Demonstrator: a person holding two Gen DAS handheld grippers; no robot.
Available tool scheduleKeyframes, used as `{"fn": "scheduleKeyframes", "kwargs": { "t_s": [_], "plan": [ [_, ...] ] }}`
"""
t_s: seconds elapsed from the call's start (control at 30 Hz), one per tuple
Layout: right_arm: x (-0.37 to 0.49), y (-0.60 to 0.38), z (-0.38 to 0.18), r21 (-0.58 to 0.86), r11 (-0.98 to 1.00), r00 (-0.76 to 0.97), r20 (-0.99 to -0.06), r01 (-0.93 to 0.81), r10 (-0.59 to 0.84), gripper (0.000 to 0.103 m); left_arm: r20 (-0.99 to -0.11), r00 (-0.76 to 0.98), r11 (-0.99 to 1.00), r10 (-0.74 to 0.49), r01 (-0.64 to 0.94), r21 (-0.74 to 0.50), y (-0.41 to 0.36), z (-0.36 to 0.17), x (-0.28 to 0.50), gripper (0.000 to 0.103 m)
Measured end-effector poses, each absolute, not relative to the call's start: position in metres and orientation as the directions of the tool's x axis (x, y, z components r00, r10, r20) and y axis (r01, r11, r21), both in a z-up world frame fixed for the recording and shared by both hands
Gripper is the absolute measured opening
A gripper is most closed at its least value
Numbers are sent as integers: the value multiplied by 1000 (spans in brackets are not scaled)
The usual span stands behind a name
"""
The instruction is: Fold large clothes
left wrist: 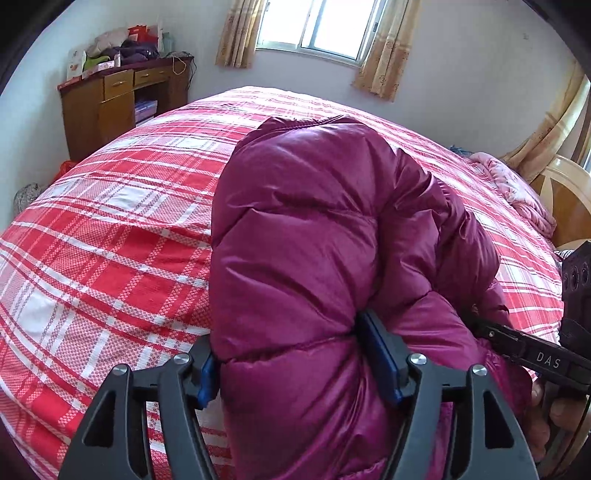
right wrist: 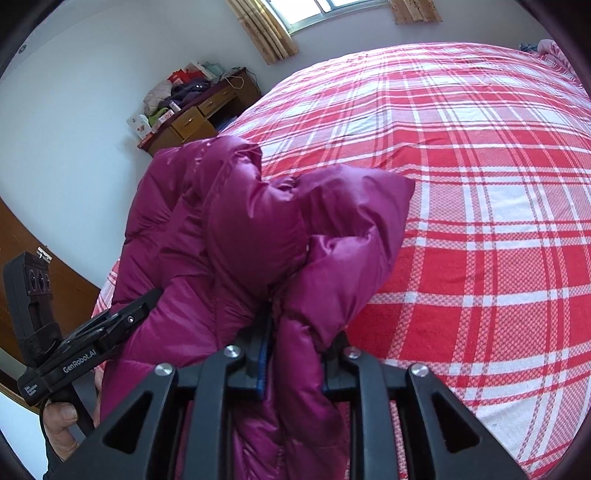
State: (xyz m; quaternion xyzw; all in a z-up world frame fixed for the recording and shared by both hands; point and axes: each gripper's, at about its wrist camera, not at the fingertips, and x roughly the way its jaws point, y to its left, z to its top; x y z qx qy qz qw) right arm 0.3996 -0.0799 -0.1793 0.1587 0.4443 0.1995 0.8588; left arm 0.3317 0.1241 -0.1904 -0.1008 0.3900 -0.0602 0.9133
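A puffy magenta down jacket (left wrist: 314, 221) lies bunched and folded over on a red and white plaid bed (left wrist: 110, 240). My left gripper (left wrist: 291, 354) has a thick roll of the jacket filling the gap between its blue pads (left wrist: 384, 358), which press on it from both sides. In the right wrist view my right gripper (right wrist: 299, 354) is shut on a narrower fold of the same jacket (right wrist: 240, 229), with the bed (right wrist: 480, 221) beyond. Each gripper shows in the other's view: the right gripper (left wrist: 517, 347) at the jacket's right edge, the left gripper (right wrist: 110, 325) at its left, held by a hand (right wrist: 62, 417).
A wooden desk (left wrist: 107, 107) piled with clothes and boxes stands at the far left corner, under a curtained window (left wrist: 314, 26). A pink quilt (left wrist: 517, 184) and a wooden headboard (left wrist: 569, 199) lie at the bed's right end. A brown wooden door (right wrist: 37, 266) is at the left.
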Motion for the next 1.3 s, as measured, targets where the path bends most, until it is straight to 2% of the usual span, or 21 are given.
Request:
{"fn": "scheduleKeyframes", "kwargs": {
  "t_s": [0.27, 0.33, 0.47, 0.53, 0.7, 0.87, 0.97, 1.3],
  "plan": [
    [386, -89, -181, 445, 873, 526, -702, -201, 480, 27, -702, 694, 980, -159, 25, -197, 123, -189, 331, 70],
    [382, -91, -181, 430, 881, 533, -707, -197, 464, 31, -703, 697, 983, -140, 16, -181, 121, -186, 329, 70],
    [373, -97, -175, 415, 893, 561, -705, -171, 435, 51, -701, 708, 991, -84, -16, -136, 119, -175, 321, 71],
    [367, -101, -172, 414, 895, 572, -698, -168, 430, 53, -685, 727, 993, -60, -25, -114, 120, -167, 313, 71],
    [349, -100, -156, 371, 910, 609, -683, -185, 403, 65, -621, 784, 997, -19, -34, -74, 120, -144, 289, 81],
    [321, -99, -135, 335, 925, 655, -661, -180, 367, 66, -591, 807, 998, -6, -30, -52, 121, -132, 263, 81],
    [296, -99, -122, 319, 931, 692, -632, -178, 349, 72, -563, 826, 999, -6, -24, -45, 119, -122, 242, 81],
    [252, -81, -87, 264, 941, 750, -574, -212, 329, 75, -491, 871, 999, -23, -2, -50, 114, -95, 204, 81]
  ]
}}
